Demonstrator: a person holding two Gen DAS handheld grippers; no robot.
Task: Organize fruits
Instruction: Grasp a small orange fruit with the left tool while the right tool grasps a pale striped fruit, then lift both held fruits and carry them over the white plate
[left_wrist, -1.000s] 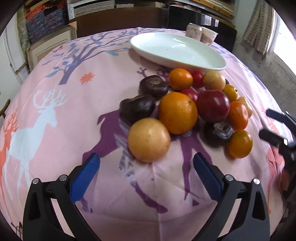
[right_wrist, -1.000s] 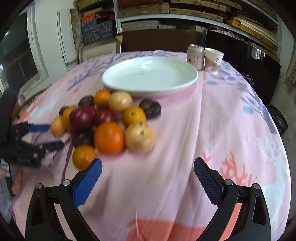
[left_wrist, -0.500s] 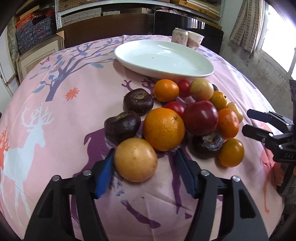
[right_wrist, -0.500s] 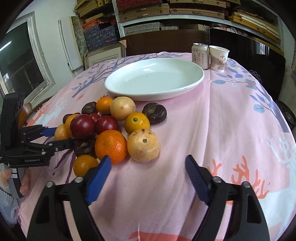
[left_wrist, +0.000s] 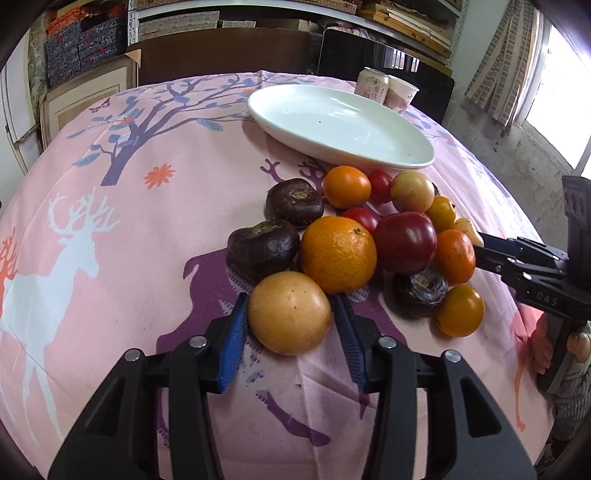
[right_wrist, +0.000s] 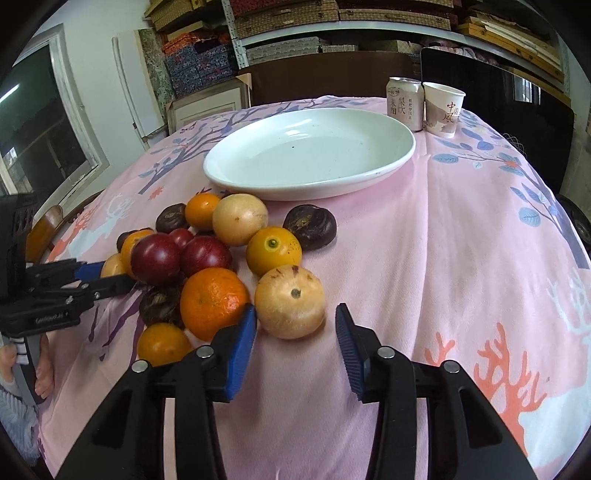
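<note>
A heap of fruit lies on the pink tablecloth in front of an empty white plate (left_wrist: 413, 160) (right_wrist: 399, 162). My left gripper (left_wrist: 290, 317) has its blue pads on both sides of a yellow round fruit (left_wrist: 290, 312) at the near edge of the heap, beside a big orange (left_wrist: 338, 253). My right gripper (right_wrist: 293, 325) is open, its pads a little apart from a pale yellow fruit (right_wrist: 290, 301) that sits between them, with an orange (right_wrist: 212, 302) to its left.
A drinks can (right_wrist: 404, 103) and a paper cup (right_wrist: 443, 109) stand behind the plate. Dark brown fruits (left_wrist: 262, 249), red plums (left_wrist: 404, 242) and small oranges (left_wrist: 460, 310) fill the heap. A dark chair and shelves stand beyond the table.
Both grippers moved forward to the heap and narrowed. The left pads closed in on the yellow fruit; the right pads came up around the pale yellow fruit.
</note>
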